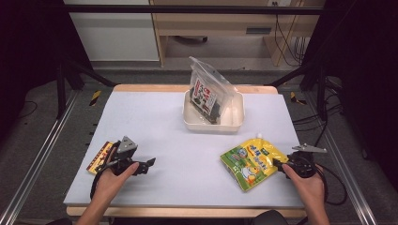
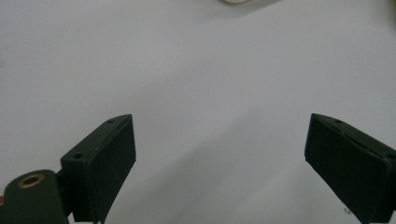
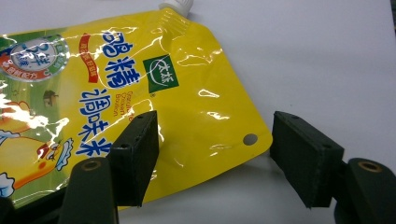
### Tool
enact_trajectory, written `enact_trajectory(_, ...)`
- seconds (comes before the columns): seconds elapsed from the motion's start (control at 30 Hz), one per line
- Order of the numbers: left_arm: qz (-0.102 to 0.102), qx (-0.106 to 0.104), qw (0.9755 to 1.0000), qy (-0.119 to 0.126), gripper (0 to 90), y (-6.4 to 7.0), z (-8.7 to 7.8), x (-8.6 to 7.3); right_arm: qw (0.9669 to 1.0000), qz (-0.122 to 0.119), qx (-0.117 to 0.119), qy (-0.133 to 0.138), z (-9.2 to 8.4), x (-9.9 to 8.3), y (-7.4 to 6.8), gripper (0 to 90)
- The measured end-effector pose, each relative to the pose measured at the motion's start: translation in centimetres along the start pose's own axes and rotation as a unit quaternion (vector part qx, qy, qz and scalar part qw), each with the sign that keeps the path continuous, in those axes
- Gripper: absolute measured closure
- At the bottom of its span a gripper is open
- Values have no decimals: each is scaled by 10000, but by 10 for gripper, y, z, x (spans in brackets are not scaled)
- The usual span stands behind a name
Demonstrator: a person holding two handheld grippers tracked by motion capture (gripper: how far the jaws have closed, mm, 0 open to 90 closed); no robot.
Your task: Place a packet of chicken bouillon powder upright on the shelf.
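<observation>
The yellow pouch (image 1: 252,161) lies flat on the desk (image 1: 178,140) at its near right, spout toward the far side, printed face up. I have my right tongs (image 1: 278,163) at the pouch's right-hand corner: in the right gripper view the pouch (image 3: 140,93) shows its punched corner hole sitting in the gap between the two black jaws, one jaw lying over the yellow film and the other standing clear on the bare desk beyond the pouch's edge. The right tongs (image 3: 215,158) stand spread, not pinching the pouch; no pad presses on it. Across the desk, at the near left, my left tongs (image 1: 149,162) rest low over the desk surface, pointing toward the right. In the left gripper view the left tongs (image 2: 219,158) are spread wide with nothing but pale desk between them. Just left of that hand a flat red-and-yellow packet (image 1: 100,157) lies at the desk's left edge, partly under the gripper body. Toward the far middle of the desk stands a white bin (image 1: 234,117), and in it a clear plastic bag (image 1: 209,91) with dark printed contents leans upright, rising above the bin's rim.
</observation>
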State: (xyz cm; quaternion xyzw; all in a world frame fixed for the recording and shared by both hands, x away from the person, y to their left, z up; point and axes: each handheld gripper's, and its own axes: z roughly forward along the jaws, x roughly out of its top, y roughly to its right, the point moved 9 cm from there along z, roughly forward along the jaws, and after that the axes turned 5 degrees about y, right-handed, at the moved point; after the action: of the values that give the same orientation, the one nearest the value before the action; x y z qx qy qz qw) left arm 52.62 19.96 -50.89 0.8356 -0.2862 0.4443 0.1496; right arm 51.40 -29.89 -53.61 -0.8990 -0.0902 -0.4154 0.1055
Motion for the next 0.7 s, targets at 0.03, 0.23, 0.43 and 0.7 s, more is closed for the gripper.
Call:
enact_trajectory(0.03, 0, 1, 10000, 0, 86, 0, 0, 0, 10000, -11, 6, -12, 0, 0, 0, 329)
enact_trajectory(0.23, 5, -1, 10000, 2, 86, 0, 0, 0, 9999, 89, 72, -56, 1, -1, -3, 329)
enact_trajectory(0.43, 5, 3, 10000, 0, 86, 0, 0, 0, 9999, 52, 88, 3, -2, 4, -8, 327)
enact_trajectory(0.7, 12, -2, 10000, 0, 86, 0, 0, 0, 9998, 0, 162, 95, -5, 13, -17, 331)
